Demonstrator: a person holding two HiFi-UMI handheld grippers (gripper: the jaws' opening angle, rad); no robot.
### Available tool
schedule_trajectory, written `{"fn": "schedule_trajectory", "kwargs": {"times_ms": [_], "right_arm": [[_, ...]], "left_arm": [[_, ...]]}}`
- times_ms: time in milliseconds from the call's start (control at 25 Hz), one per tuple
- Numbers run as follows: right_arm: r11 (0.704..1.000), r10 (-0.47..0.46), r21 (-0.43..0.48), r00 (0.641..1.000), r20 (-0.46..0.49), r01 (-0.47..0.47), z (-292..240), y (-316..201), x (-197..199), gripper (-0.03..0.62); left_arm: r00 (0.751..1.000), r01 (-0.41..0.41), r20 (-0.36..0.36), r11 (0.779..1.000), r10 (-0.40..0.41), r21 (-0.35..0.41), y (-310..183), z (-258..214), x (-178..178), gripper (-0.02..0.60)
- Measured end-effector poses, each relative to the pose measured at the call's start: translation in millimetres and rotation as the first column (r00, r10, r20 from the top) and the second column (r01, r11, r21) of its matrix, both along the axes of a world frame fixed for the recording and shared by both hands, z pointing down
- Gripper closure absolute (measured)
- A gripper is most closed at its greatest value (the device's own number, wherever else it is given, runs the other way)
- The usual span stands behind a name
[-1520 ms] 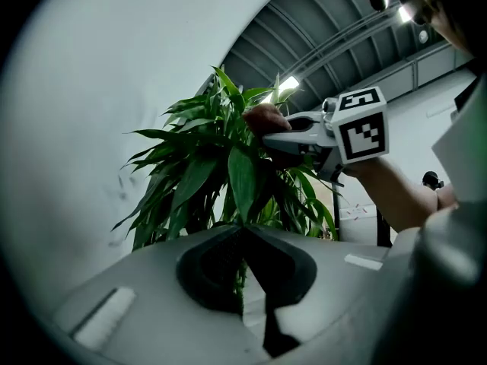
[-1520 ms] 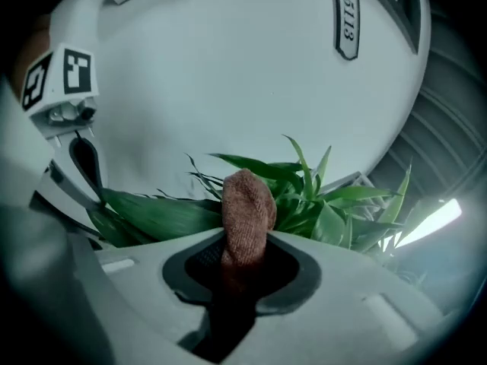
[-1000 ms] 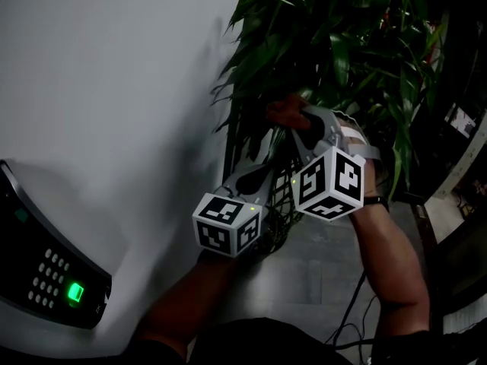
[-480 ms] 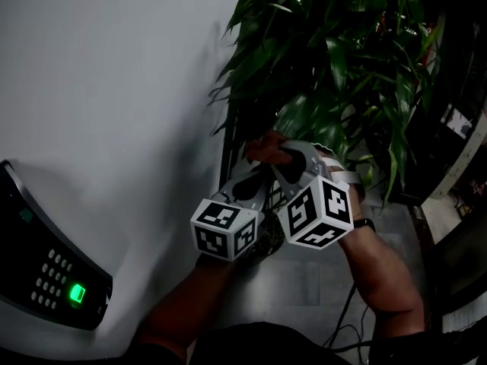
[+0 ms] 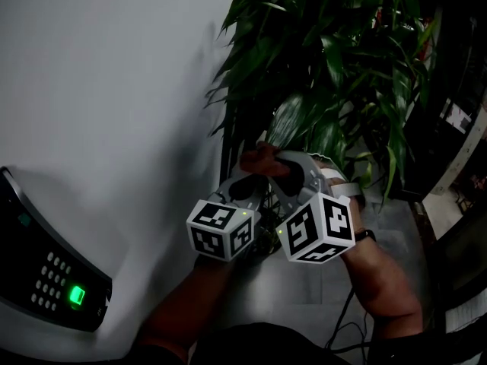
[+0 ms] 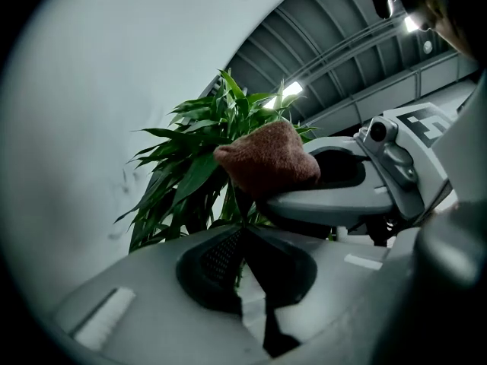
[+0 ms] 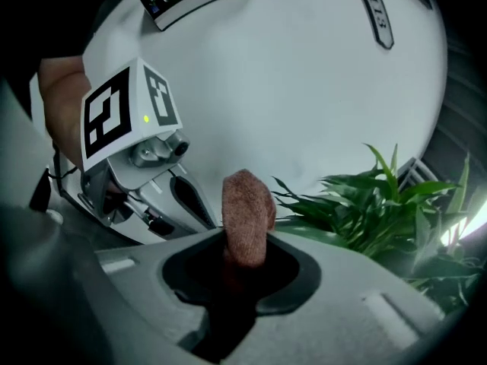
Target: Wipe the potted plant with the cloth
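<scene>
The right hand-held gripper [image 7: 242,258] is clamped on a brown cloth [image 7: 247,207], whose free end pokes out among the lower leaves of the potted plant [image 5: 335,59] beside the white wall [image 5: 106,90]. The left hand-held gripper [image 6: 245,240] has its jaws closed onto a dark leaf [image 6: 237,201], just under the cloth
</scene>
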State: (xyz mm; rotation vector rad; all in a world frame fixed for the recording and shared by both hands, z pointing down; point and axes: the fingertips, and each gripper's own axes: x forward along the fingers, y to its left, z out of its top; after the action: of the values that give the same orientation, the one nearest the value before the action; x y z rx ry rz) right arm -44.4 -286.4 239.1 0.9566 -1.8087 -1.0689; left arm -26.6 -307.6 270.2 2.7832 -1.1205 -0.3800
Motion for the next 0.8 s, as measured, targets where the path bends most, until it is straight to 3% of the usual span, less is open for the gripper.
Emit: {"fn": "schedule_trajectory", "kwargs": {"times_ms": [200, 480, 560, 800], "right_arm": [[0.981, 0.051, 0.187, 0.997, 0.055, -0.06, -60.1, -6.0, 19.3, 0.523], [0.914, 0.189, 0.35, 0.979, 0.075, -0.204, -126.6, -48.4, 57.6, 0.523], [0.908, 0.218, 0.35, 0.973, 0.076, -0.231, -132.6, -61.2, 65.6, 0.523], [0.929, 0.225, 0.295, 0.974, 0.028, -0.223, -108.1, -71.7, 61.5, 0.523]], "left_arm": [[1.0, -0.002, 0.0, 1.0, 0.002, 0.006, 0.8, -1.4, 0.5, 0.565], [1.0, -0.009, 0.002, 1.0, 0.009, 0.011, 2.9, -2.6, 2.7, 0.565], [1.0, -0.01, 0.003, 1.0, 0.01, 0.014, 3.6, -3.1, 3.3, 0.566], [1.0, -0.007, 0.004, 1.0, 0.007, 0.009, 0.8, -2.0, 0.7, 0.565]]}}
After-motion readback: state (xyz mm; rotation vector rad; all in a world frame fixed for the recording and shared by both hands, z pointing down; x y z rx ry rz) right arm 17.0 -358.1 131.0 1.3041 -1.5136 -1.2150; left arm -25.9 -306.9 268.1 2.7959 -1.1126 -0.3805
